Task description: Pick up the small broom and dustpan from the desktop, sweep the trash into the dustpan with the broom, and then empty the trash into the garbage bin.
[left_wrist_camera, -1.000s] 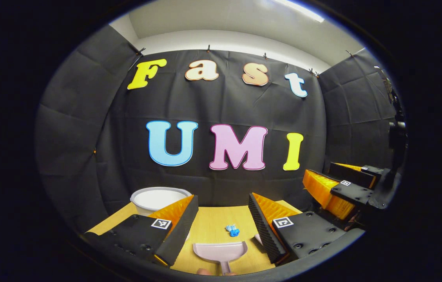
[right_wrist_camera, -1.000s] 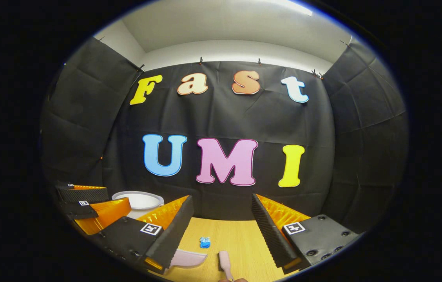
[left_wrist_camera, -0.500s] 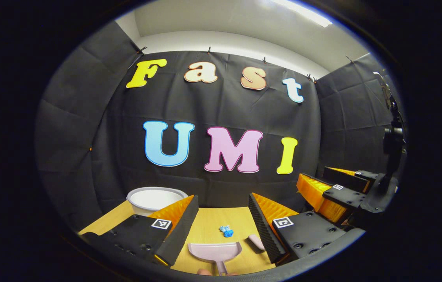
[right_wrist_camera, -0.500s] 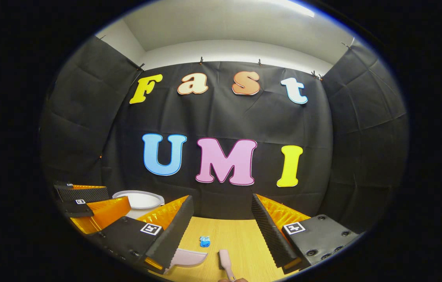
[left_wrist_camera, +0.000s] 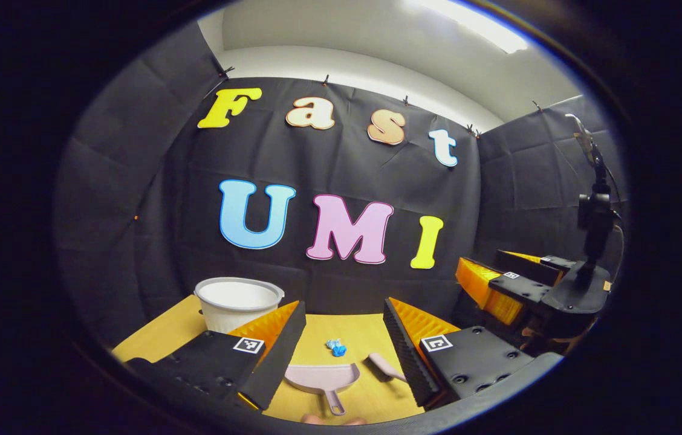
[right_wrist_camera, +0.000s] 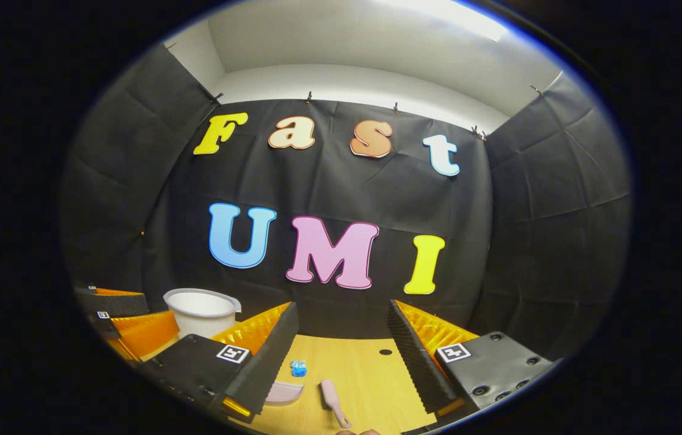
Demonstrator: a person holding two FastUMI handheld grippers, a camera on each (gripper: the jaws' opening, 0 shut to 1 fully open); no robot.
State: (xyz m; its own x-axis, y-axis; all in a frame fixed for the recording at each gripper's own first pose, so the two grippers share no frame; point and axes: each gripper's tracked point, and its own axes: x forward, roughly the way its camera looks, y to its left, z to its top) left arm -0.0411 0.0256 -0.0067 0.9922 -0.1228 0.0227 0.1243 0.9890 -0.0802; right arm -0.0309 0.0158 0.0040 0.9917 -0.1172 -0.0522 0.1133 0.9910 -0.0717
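The wooden desktop (left_wrist_camera: 172,332) fills the lower part of both views, its far edge meeting the black cloth wall. There looks to be open room in the middle and toward the near edge. The white garbage bin (left_wrist_camera: 238,302) stands at lower left of the left gripper view, upright and open-topped, well apart from the tools; it looks like light plastic that a knock could shift.

The left gripper (left_wrist_camera: 341,338) and right gripper (right_wrist_camera: 338,344) both hover with jaws wide, holding nothing.

The pink dustpan (left_wrist_camera: 323,377) lies flat at bottom centre of the left gripper view, its handle pointing toward the camera. It is probably thin, stiff, light and a little slippery, so the handle is the place to grip. The small broom (right_wrist_camera: 334,400) lies just right of the dustpan in the right gripper view; its narrow handle end looks best for pinching.

The blue scrap of trash (left_wrist_camera: 335,347) sits just beyond the dustpan's mouth, crumpled and surely very light.
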